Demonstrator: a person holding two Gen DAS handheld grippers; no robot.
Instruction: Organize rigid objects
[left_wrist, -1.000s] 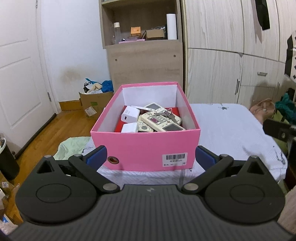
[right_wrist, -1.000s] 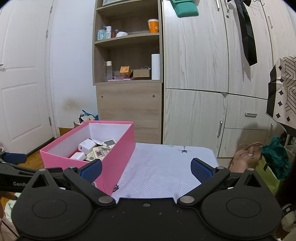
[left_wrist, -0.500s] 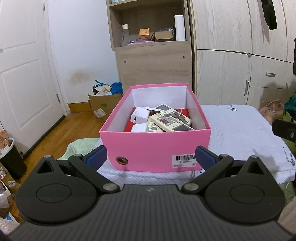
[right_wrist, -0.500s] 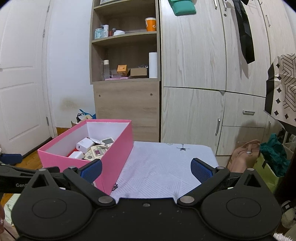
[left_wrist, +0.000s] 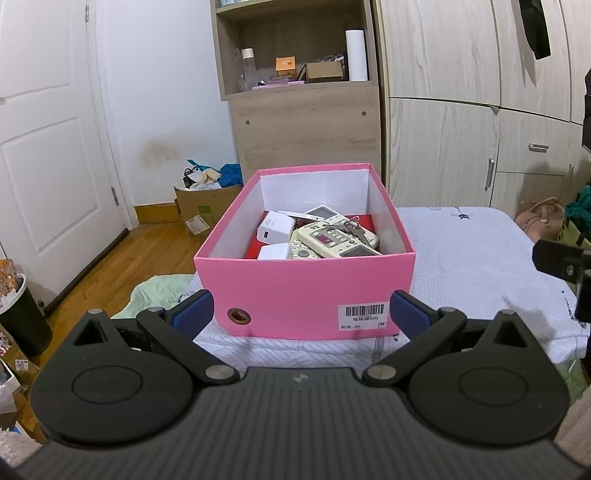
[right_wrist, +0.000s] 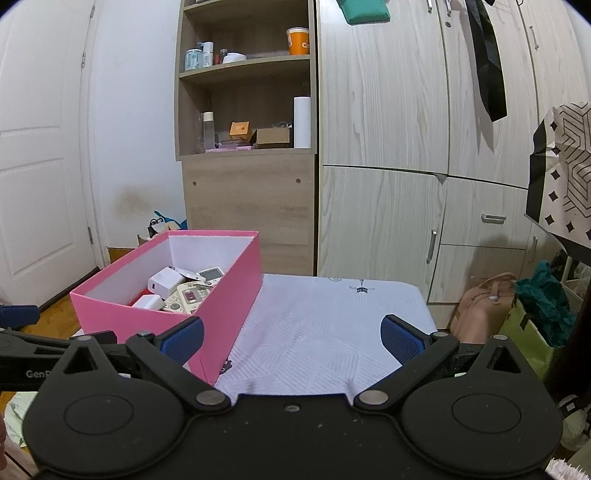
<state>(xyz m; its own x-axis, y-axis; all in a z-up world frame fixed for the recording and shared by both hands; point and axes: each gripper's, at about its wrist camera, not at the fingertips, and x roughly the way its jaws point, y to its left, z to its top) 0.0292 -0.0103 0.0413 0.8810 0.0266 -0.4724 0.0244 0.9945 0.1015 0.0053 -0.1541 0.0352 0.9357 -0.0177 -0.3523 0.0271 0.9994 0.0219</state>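
Observation:
A pink box (left_wrist: 295, 291) stands on the white-covered table (left_wrist: 461, 258). Inside lie cream remote controls (left_wrist: 334, 238), two white chargers (left_wrist: 276, 230) and a bunch of keys (left_wrist: 351, 224) over a red item. My left gripper (left_wrist: 301, 315) hangs open in front of the box's near wall, holding nothing. In the right wrist view the same pink box (right_wrist: 229, 306) sits at the left, its remote controls (right_wrist: 192, 295) showing inside. My right gripper (right_wrist: 291, 338) is open and empty, above the bare cloth of the table (right_wrist: 332, 325) to the right of the box.
A wooden shelf unit (right_wrist: 247, 147) and wardrobe doors (right_wrist: 380, 147) stand behind the table. A cardboard box (left_wrist: 207, 210) of clutter rests on the wooden floor by the white door (left_wrist: 48, 147). A tan bag (right_wrist: 484, 306) and green bags lie at the right.
Both grippers have drawn back and risen a little, so the pink box looks smaller and further off. Both stay open and empty.

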